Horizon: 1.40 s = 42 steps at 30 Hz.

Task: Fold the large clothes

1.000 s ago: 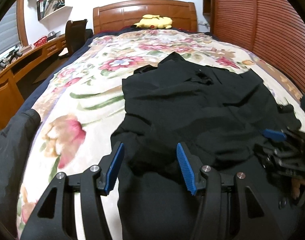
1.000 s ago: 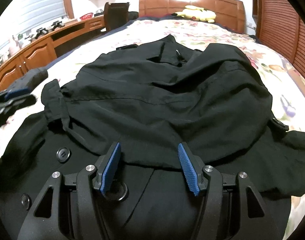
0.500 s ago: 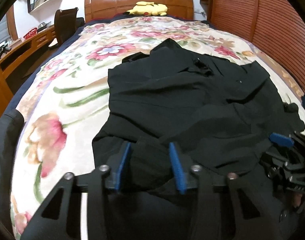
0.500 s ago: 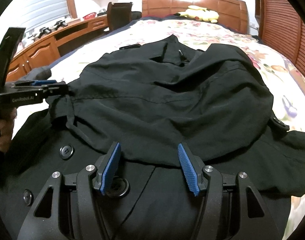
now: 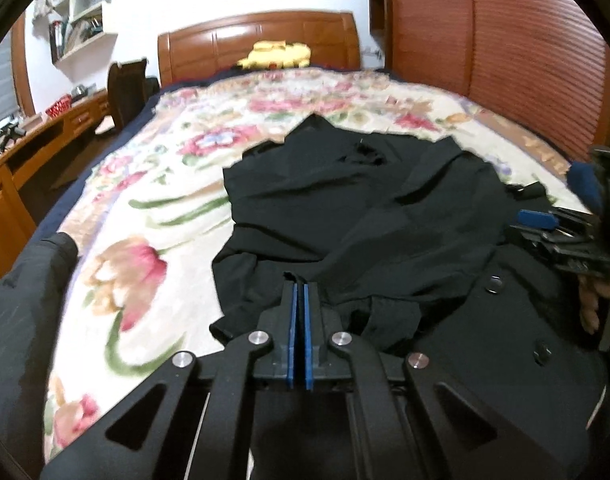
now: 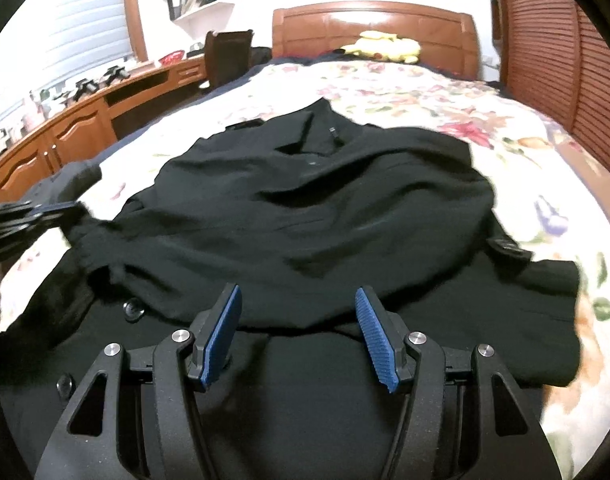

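Two tongs reach over the big black cloth coat (image 6: 313,216) on the flowery bed (image 5: 153,184): left tongs (image 5: 299,286) pinch its near-left fold, right tongs (image 6: 297,300) hover spread wide.

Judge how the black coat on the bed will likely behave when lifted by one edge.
The black coat lies in soft creases, so it will probably drape and sag, not hold shape. It covers much of the bed, so it is likely fairly heavy. The left tool pinches only a fold; the rest may trail.
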Each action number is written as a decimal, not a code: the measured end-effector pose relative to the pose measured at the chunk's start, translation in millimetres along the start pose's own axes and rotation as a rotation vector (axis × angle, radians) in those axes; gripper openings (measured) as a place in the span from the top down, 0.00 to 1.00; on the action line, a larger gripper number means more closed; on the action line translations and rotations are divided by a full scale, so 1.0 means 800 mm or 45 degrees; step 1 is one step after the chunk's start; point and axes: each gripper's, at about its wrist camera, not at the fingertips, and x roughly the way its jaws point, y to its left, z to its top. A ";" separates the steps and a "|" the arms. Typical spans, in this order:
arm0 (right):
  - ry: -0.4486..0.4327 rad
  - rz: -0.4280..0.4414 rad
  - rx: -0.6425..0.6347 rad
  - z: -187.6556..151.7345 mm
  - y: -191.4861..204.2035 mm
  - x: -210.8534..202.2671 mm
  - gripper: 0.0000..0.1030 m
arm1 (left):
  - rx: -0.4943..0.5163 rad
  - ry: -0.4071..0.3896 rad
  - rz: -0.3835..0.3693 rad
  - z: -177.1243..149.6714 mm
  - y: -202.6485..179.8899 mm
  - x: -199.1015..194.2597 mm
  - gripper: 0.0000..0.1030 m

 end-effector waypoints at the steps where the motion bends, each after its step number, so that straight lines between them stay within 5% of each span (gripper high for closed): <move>1: -0.010 -0.019 0.007 -0.001 -0.006 -0.006 0.41 | 0.018 -0.025 0.012 -0.007 -0.002 -0.013 1.00; 14: -0.019 -0.130 0.020 -0.019 -0.033 -0.039 0.41 | 0.041 -0.064 -0.033 -0.081 -0.023 -0.078 1.00; 29: 0.000 -0.156 0.003 -0.037 -0.034 -0.055 0.41 | 0.032 -0.111 -0.067 -0.077 -0.035 -0.115 0.97; 35: 0.009 -0.160 -0.002 -0.040 -0.033 -0.053 0.41 | 0.035 -0.097 -0.038 -0.053 -0.027 -0.095 0.85; 42: 0.026 -0.168 -0.033 -0.043 -0.027 -0.047 0.41 | 0.005 0.042 -0.013 -0.038 -0.010 -0.040 0.77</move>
